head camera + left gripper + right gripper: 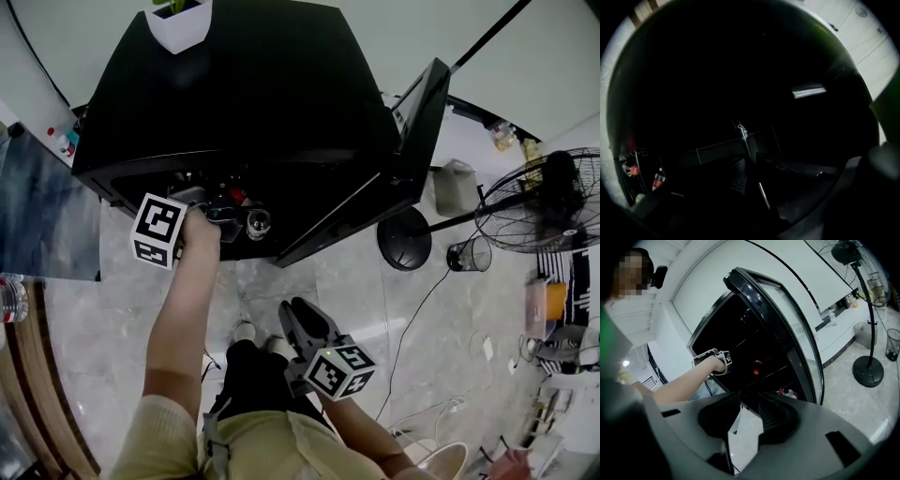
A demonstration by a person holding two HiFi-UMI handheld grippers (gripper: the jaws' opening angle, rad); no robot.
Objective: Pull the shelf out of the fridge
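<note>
The black fridge stands with its door swung open to the right. My left gripper reaches into the dark interior at the front of the shelf. In the left gripper view its pads stand close on either side of a thin wire bar of the shelf, so the left gripper looks shut on it; the rest is nearly black. My right gripper hangs low over the floor, away from the fridge. Its jaws are open and hold nothing. From there I see the left gripper at the fridge.
A white planter sits on the fridge top. A glass item and red-capped bottles stand inside. A floor fan with its round base, a small bin and a cable lie right. My feet are below the door.
</note>
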